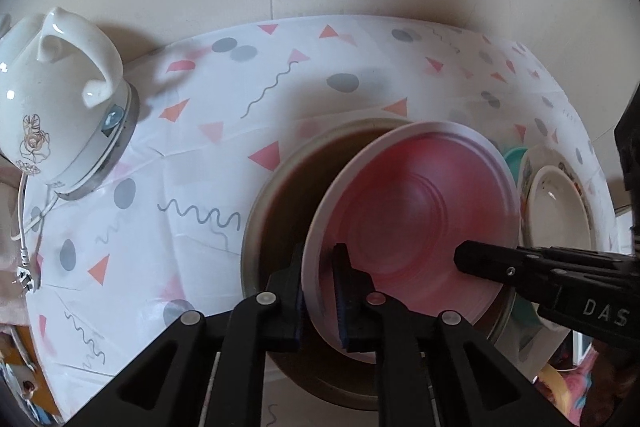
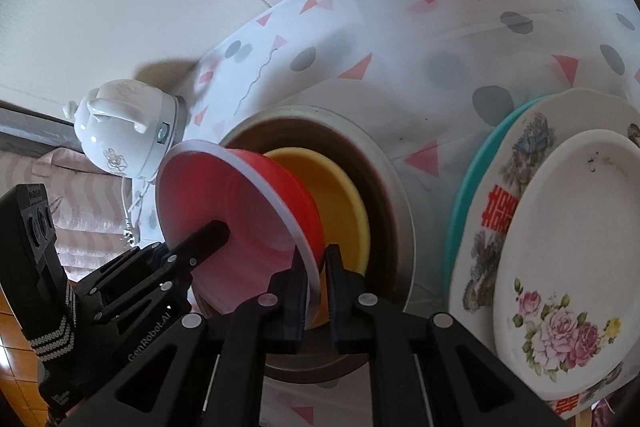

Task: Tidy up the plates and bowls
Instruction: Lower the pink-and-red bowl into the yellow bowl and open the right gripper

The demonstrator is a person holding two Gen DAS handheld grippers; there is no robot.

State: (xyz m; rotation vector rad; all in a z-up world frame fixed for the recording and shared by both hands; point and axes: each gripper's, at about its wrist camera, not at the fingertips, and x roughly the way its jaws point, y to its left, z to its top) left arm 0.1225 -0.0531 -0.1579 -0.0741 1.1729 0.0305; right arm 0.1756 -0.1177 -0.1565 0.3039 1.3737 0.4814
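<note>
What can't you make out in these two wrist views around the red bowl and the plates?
- Yellow bowl: hidden in the left wrist view behind the red bowl.
- Teal plate: only its rim shows; the floral plates cover it.
- Brown bowl: its bottom is covered by the bowls inside.
- Plate stack: cut off by the right frame edge.

It looked like a home dining spot: a white plastic tablecloth (image 1: 168, 163) with pink triangles, a white ceramic electric kettle (image 1: 60, 107), and stacked floral plates (image 2: 560, 267).
</note>
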